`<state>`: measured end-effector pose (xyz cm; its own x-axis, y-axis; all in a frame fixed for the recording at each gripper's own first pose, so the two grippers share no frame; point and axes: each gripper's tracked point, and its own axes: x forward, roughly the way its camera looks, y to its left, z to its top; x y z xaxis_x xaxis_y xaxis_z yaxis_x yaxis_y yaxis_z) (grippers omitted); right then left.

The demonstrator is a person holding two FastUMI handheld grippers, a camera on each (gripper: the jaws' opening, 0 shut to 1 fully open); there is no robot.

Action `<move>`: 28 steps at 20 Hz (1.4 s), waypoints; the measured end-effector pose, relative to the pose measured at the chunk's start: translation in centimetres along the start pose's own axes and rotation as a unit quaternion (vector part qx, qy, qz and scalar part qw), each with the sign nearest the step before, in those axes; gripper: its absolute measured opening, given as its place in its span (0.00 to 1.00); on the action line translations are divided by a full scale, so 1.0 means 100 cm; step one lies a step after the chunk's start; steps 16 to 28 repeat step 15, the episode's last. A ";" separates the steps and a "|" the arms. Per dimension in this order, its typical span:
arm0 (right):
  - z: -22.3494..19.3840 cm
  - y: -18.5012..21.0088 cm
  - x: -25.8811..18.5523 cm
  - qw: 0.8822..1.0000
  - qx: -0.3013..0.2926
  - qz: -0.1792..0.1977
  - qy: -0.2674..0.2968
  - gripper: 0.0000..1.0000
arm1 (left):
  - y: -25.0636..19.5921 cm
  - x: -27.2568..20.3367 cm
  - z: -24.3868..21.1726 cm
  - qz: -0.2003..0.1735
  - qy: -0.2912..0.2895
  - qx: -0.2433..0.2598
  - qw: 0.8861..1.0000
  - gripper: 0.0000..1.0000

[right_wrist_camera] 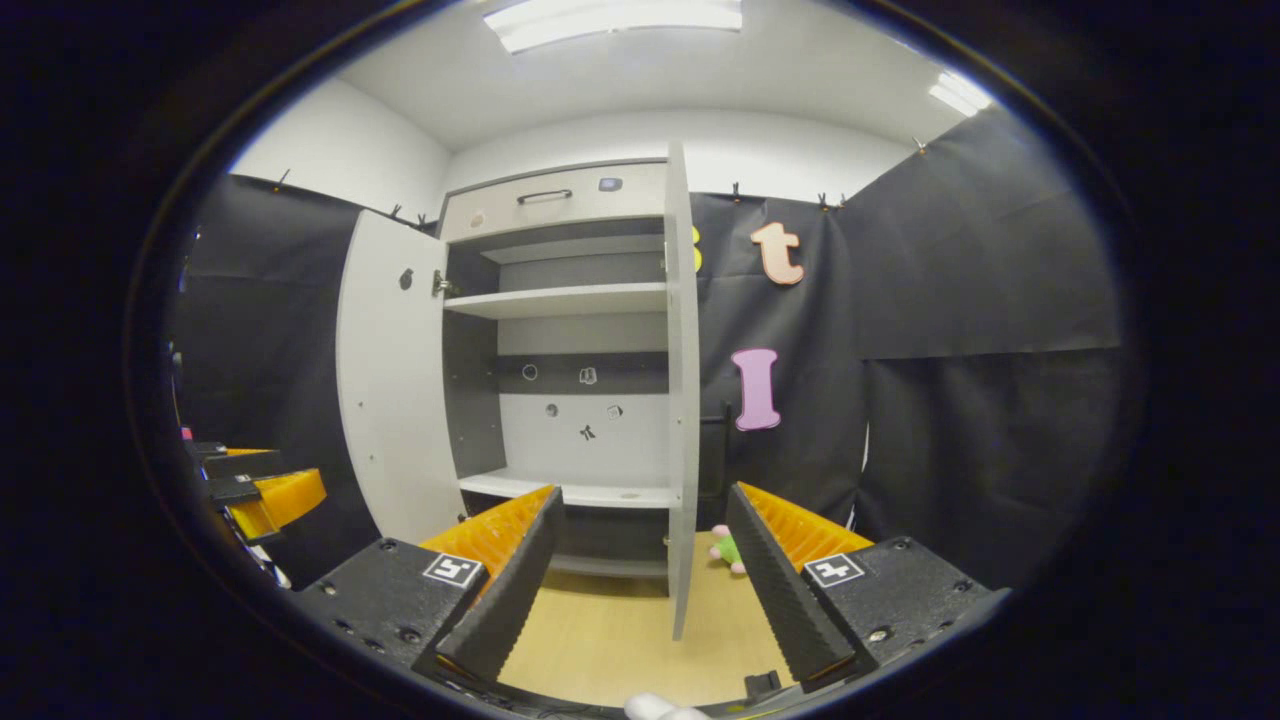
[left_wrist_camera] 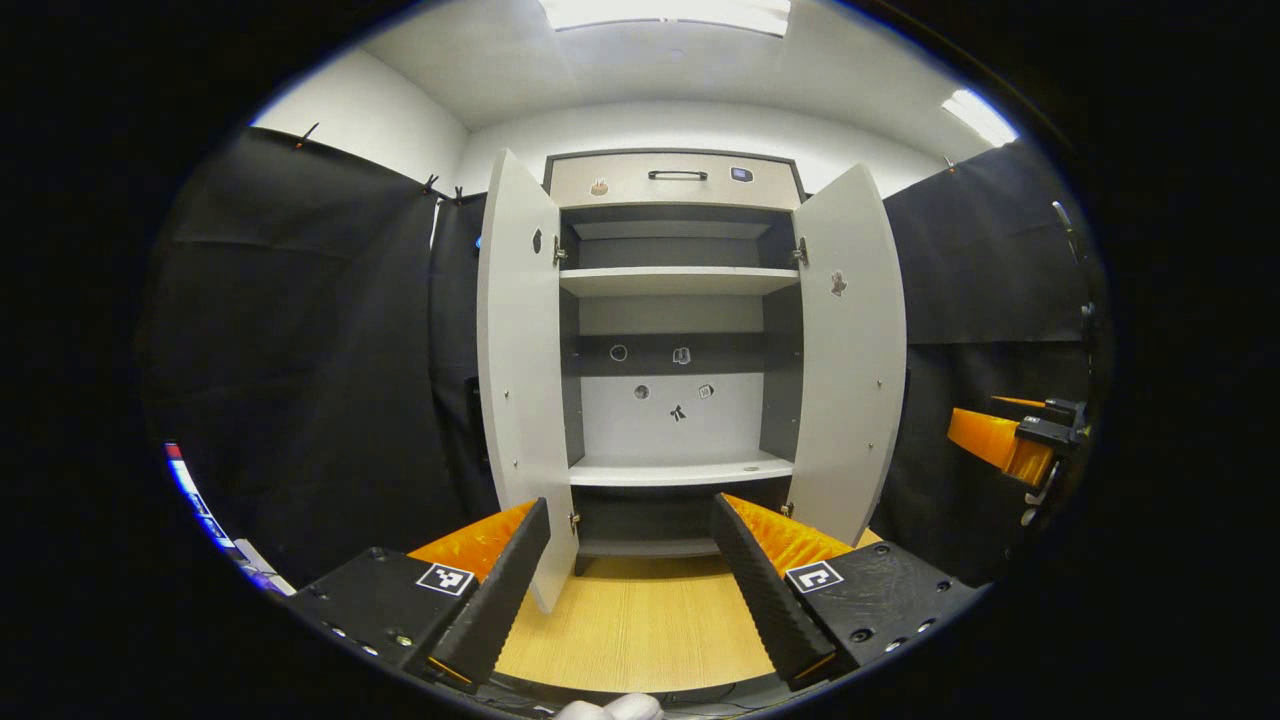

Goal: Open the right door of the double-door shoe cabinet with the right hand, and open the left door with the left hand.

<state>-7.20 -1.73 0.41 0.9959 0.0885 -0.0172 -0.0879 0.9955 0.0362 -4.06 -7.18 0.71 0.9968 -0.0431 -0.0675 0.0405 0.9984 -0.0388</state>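
Both doors of the shoe cabinet (left_wrist_camera: 677,350) stood swung out, so the opening step was judged complete; the next move appeared to call only for drawing both tools clear. The left gripper (left_wrist_camera: 630,575) had its fingers spread wide, gripping nothing, with the left door (left_wrist_camera: 522,370) just beyond its left finger and the right door (left_wrist_camera: 852,360) beyond its right finger. The right gripper (right_wrist_camera: 640,580) was likewise spread and empty, the right door's edge standing between its fingers, apart from both. Bare shelves (left_wrist_camera: 677,281) showed ahead. A small pink and green toy (right_wrist_camera: 727,549) lay on the wooden floor (right_wrist_camera: 600,640) near the right finger; nothing obstructed withdrawal.
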 end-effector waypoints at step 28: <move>0.009 0.008 0.005 1.000 -0.005 0.010 -0.012 1.00 | 0.010 -0.001 -0.001 0.011 0.004 -0.006 1.000 0.97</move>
